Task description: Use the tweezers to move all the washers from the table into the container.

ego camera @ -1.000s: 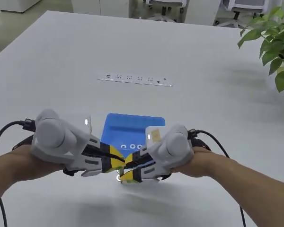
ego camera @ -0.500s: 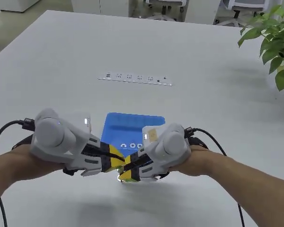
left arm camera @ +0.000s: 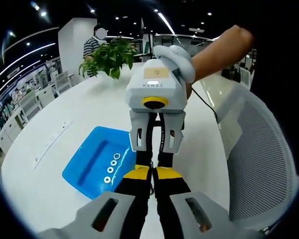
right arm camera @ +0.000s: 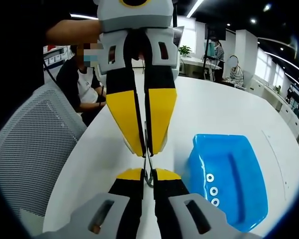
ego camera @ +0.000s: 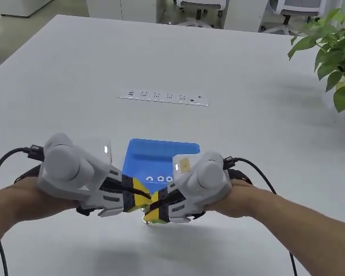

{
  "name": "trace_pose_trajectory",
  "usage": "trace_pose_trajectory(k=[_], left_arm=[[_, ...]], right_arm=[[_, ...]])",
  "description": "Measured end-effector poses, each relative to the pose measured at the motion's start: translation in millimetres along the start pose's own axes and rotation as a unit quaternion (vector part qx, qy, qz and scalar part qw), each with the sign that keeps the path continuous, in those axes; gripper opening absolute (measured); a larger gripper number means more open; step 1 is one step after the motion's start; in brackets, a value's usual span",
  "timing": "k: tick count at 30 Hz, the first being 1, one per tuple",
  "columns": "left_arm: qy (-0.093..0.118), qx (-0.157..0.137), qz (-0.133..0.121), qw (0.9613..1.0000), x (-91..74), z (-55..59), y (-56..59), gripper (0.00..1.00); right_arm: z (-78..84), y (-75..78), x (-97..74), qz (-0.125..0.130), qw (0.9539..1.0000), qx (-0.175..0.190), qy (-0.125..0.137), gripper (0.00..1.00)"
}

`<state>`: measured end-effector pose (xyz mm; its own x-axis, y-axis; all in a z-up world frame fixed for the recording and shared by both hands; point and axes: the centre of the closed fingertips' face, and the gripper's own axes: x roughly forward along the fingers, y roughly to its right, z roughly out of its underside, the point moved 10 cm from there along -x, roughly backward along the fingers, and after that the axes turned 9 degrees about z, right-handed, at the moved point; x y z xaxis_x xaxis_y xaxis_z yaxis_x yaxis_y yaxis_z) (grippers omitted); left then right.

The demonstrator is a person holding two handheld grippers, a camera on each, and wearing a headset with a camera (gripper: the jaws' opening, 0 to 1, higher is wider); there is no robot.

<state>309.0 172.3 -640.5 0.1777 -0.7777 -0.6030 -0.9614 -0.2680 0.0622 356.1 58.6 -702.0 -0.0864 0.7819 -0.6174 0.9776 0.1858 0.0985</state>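
Several washers [right arm camera: 213, 189] sit in a row inside the blue container [right arm camera: 249, 164], just beside both grippers. Left gripper [left arm camera: 152, 172] and right gripper [right arm camera: 148, 175] meet tip to tip, both apparently clamped on the tweezers [right arm camera: 147, 163]. I'd release one only once the other holds firm.

Both forearms reach in from the lower corners of the head view, angled toward each other just above the counter. The left hand [ego camera: 41, 201] wraps the rear of the left gripper [ego camera: 139, 194], and the right hand [ego camera: 237, 198] does the same on the right gripper [ego camera: 154, 211]. The two grippers point nose to nose, and their yellow-tipped jaws meet in the middle. In both gripper views each pair of jaws is drawn nearly together, leaving only a thin slit. The slim metal tweezers [right arm camera: 147, 167] run in that slit from one pair of jaws into the other.
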Motion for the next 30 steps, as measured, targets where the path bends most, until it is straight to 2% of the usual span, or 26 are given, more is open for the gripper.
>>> trace_pose_trajectory(k=[3, 11, 16, 30], left_arm=[[0.0, 0.0, -0.001, 1.0, -0.7, -0.3, 0.3, 0.06], [0.019, -0.014, -0.007, 0.9997, -7.7, 0.0, 1.0, 0.1], [0.035, -0.028, -0.012, 0.9989, -12.7, 5.7, 1.1, 0.16], [0.046, -0.057, -0.031, 0.9968, -21.4, 26.0, 4.8, 0.34]], right_arm=[[0.1, -0.4, -0.2, 0.0, 1.0, -0.001, -0.001, 0.07], [0.5, 1.0, -6.4, 0.007, 1.0, -0.002, -0.003, 0.07], [-0.8, 2.2, -11.2, 0.012, 0.9999, -0.004, -0.001, 0.08], [-9.7, 6.9, -24.5, 0.022, 0.9997, -0.01, 0.007, 0.08]])
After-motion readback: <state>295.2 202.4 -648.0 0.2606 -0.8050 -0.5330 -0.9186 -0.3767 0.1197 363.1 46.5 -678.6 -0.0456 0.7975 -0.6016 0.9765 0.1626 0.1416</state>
